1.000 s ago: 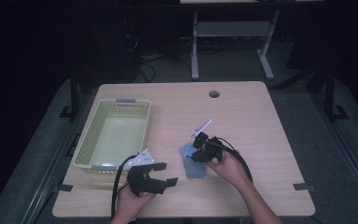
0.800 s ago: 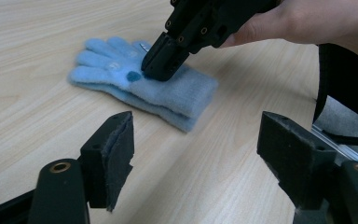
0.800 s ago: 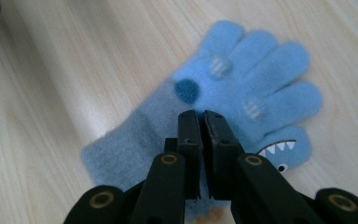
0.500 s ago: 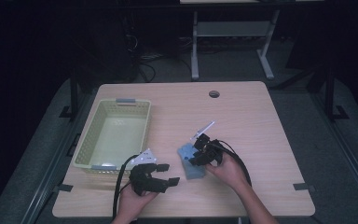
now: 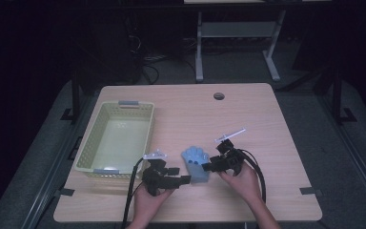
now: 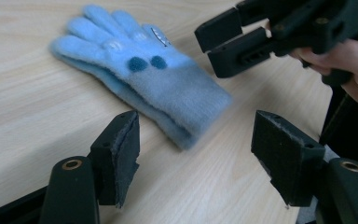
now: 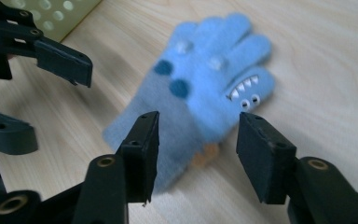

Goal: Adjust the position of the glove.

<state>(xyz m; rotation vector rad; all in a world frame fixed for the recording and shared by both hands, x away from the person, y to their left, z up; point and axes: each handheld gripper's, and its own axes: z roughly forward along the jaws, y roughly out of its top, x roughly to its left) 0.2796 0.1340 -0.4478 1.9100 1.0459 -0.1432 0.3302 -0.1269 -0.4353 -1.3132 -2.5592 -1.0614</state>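
two black grippers meet near the front edge of a pale wood-grain table (image 5: 248, 114). at the far left sits a pale green plastic basket (image 5: 88, 148), rectangular, with perforated walls. the left gripper (image 5: 183, 179), jaws apart with rough foam-like pads, points at the cuff of a fuzzy light-blue glove (image 5: 195, 164) lying flat on the table between the two tools. the glove carries dark blue dots and a toothy face. the right gripper (image 5: 206, 167), jaws also apart, hovers over the glove's palm.
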